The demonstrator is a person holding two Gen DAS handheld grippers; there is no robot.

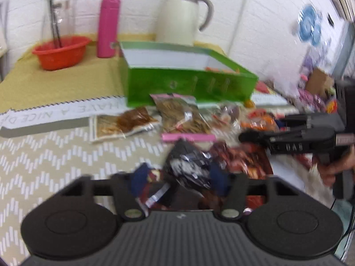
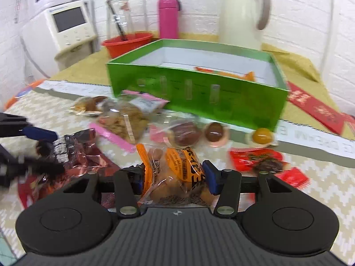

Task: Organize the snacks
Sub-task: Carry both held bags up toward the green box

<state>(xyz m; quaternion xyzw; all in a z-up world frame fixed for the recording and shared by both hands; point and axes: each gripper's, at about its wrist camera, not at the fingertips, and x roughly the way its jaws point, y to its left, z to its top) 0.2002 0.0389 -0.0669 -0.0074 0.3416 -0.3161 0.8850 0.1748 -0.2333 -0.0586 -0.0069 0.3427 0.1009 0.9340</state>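
Nearest the left wrist camera, the left tool (image 1: 180, 182) has its blue pads pinching a dark foil pack (image 1: 188, 166), crinkled and shiny, which sits between them just above the pile. In the right wrist view the right tool (image 2: 172, 175) is closed likewise on an orange pack (image 2: 177, 170) of what looks like a wrapped bun or pastry, the clear film bulging between the pads.

Both packs look light and soft, so I judge a grip across the filled middle holds better than one on a loose edge, where slick foil or film could slide out. The contents may crush if squeezed hard (the orange one seems the more tender).

Just beyond lie more snacks on the zigzag-patterned surface (image 1: 44, 155): a red pack (image 2: 255, 159) to the right, three small round sealed items, one of them a yellow ball (image 2: 263, 136), and a clear bag of brown strips (image 2: 126, 119) with a pink strip at its top. These are loose and overlapping, so lifting one may drag a neighbour.

Behind them stands the green box (image 2: 199, 93), open-topped, with something orange already lying inside near the far right corner. It is the likely home for both held packs.

Farthest back, against the white wall, stand a red bowl (image 2: 126, 44), a glass jar, a pink flask (image 2: 168, 17) and a cream jug (image 2: 241, 15).
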